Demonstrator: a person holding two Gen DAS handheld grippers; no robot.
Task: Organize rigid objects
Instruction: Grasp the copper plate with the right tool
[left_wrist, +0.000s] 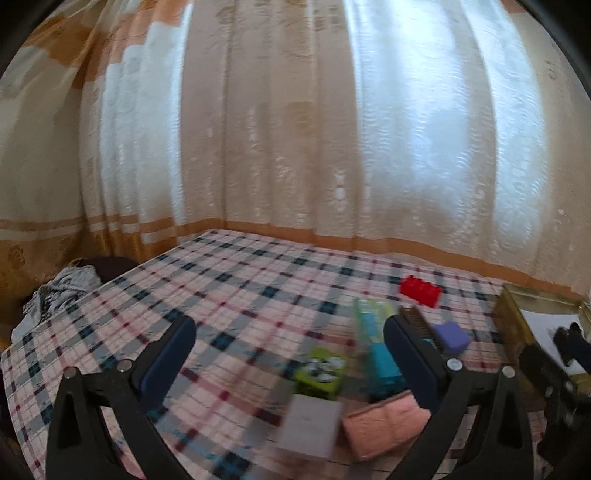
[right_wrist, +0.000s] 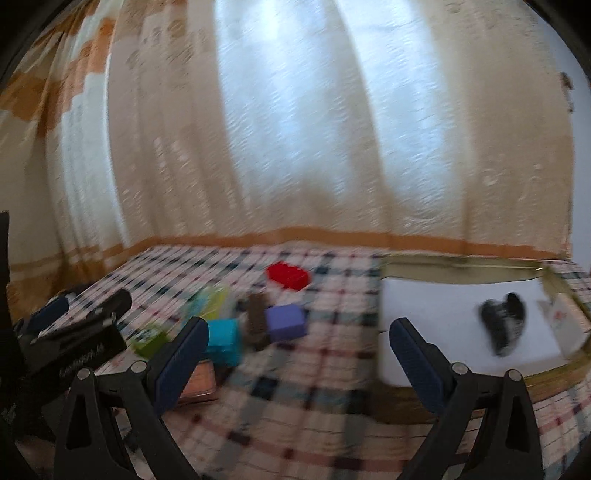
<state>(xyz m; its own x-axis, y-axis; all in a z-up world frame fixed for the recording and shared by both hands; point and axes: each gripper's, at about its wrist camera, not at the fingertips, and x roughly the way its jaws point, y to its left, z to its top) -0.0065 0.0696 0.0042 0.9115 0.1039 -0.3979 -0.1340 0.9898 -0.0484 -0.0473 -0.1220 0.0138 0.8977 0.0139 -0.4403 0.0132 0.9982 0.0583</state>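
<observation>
My left gripper (left_wrist: 290, 341) is open and empty above the plaid cloth (left_wrist: 229, 288). Ahead of it lie a green box (left_wrist: 320, 373), a teal box (left_wrist: 376, 347), a white block (left_wrist: 310, 428), a pink pouch (left_wrist: 384, 424), a dark comb (left_wrist: 421, 325), a purple block (left_wrist: 452, 336) and a red brick (left_wrist: 421, 291). My right gripper (right_wrist: 295, 339) is open and empty. It faces the purple block (right_wrist: 286, 322), the teal box (right_wrist: 223, 341) and the red brick (right_wrist: 288, 275). A black heart-shaped object (right_wrist: 503, 322) lies in the gold tin (right_wrist: 461, 263).
A long curtain (left_wrist: 295, 129) hangs behind the far table edge. Crumpled cloth (left_wrist: 55, 295) lies off the left edge. The gold tin (left_wrist: 509, 328) stands at the right. The other gripper (right_wrist: 70, 332) shows at the left of the right wrist view.
</observation>
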